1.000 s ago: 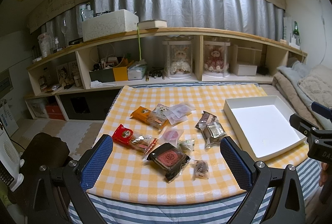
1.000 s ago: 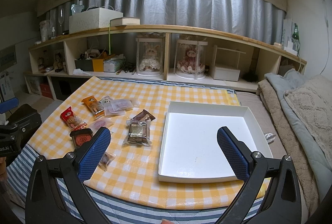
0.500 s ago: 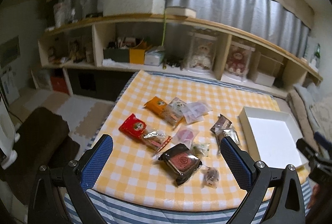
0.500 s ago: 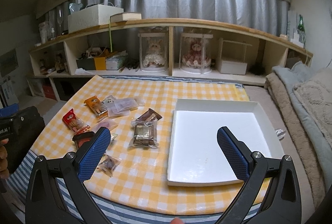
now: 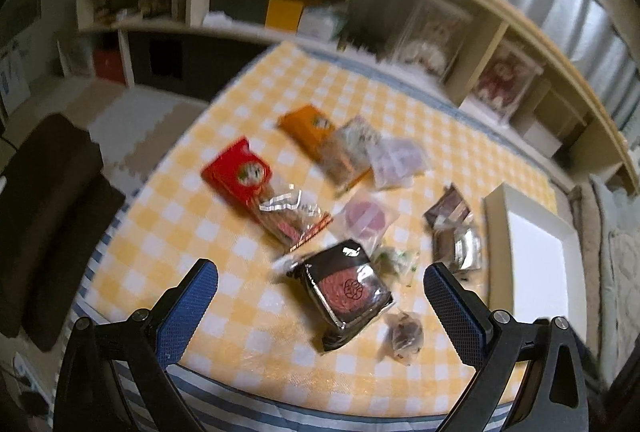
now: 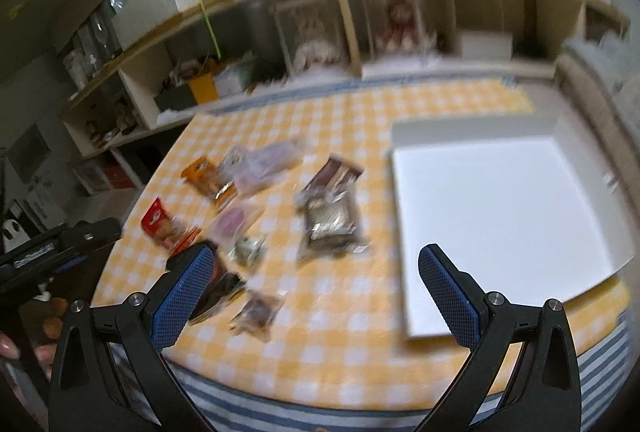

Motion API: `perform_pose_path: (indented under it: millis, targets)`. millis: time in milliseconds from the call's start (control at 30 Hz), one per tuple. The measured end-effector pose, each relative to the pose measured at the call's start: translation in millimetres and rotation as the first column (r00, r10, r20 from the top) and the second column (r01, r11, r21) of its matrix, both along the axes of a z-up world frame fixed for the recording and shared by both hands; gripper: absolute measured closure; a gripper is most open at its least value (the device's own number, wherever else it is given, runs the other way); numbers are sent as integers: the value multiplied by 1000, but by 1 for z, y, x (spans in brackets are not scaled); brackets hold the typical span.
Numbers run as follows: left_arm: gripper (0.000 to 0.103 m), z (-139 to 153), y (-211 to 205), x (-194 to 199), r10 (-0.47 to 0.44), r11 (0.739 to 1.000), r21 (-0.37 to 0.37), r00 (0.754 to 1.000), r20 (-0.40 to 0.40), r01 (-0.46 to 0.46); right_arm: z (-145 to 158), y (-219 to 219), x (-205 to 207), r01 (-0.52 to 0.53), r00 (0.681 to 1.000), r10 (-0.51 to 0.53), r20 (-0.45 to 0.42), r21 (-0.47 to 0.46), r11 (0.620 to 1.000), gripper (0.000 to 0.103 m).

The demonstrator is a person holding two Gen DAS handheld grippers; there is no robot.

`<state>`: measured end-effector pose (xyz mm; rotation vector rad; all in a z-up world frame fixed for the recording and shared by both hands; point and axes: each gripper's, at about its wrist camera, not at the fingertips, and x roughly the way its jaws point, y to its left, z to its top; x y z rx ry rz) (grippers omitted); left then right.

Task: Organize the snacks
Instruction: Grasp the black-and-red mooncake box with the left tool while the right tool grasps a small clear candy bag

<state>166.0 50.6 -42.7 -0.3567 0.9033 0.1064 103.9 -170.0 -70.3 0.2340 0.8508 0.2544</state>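
Left gripper point(image 5: 320, 296): jaws wide apart, empty, above the near edge of the checked surface point(image 5: 208, 232). Right gripper point(image 6: 314, 288): likewise spread, holding nothing.

Snacks, loose on the surface left of the white tray point(image 6: 500, 216): red packet point(image 5: 240, 174), orange packet point(image 5: 306, 126), clear pouch point(image 5: 396, 160), pink round sweet point(image 5: 366, 218), dark red-disc packet point(image 5: 346, 286) (nearest the left gripper), small wrapped sweet point(image 5: 404, 332), brown bars point(image 6: 330, 218).

Both views blurred.
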Motion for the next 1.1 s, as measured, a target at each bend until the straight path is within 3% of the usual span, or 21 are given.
perform_pose_path:
  millis: [200,633,733,967,1100]
  targets:
    - [0,-28,-3,43,-10,1000,-20,995,-104,8,-33,20,13,-35,992,38,-118,27,999,2]
    - [0,-95,-34,102,-37,994,95,971,-237,61,-75,34,31,-77,963,77,-258,9,997,2]
    - [0,-102,-34,107,-39,994,89,967,-252,64,-81,37,33,-97,953,102,-286,33,995,4]
    - [0,-100,-25,101,-9,994,100,955,-295,40,-100,56,40,-127,919,159,-362,110,986,19]
    - [0,-99,-17,93,8,999,41,945,-328,5,-100,68,38,-166,917,185,-353,85,982,28]
